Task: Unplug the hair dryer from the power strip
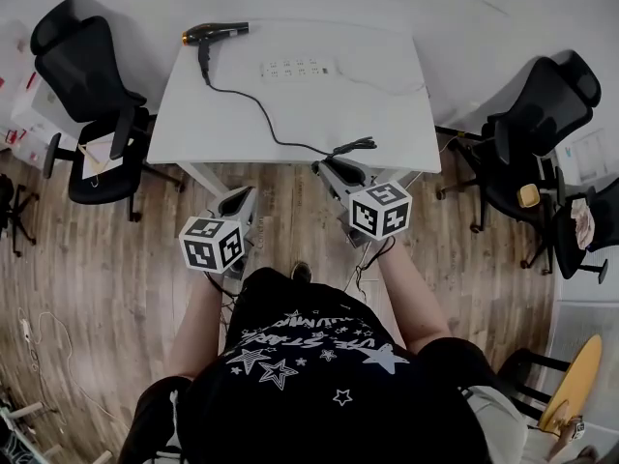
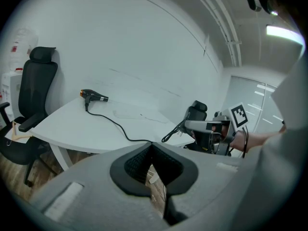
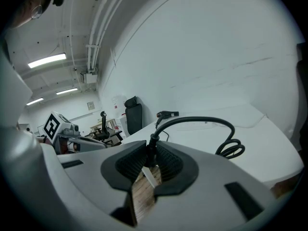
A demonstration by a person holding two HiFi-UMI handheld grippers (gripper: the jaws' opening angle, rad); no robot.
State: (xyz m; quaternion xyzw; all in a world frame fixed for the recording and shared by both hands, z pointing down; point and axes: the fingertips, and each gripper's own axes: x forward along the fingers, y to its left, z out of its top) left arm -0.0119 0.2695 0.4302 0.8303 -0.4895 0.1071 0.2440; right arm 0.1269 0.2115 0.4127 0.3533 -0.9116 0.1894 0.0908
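A black hair dryer [image 1: 215,34] lies at the far left of the white table [image 1: 387,124], and a white power strip [image 1: 300,68] lies to its right. The dryer's black cord [image 1: 261,119] runs to the table's near edge. There my right gripper [image 1: 337,165] is shut on its plug [image 3: 150,146], which is out of the strip and sits between the pads, with the cord [image 3: 202,120] arching up from it. My left gripper [image 1: 244,197] hangs in front of the table over the floor. In its own view the left gripper [image 2: 152,150] is shut on nothing.
Black office chairs stand at the left [image 1: 92,114] and right [image 1: 542,124] of the table. The strip's own white cable [image 1: 392,85] trails off to the right. Wooden floor [image 1: 116,259] lies below, with loose cables at the lower left [image 1: 39,341].
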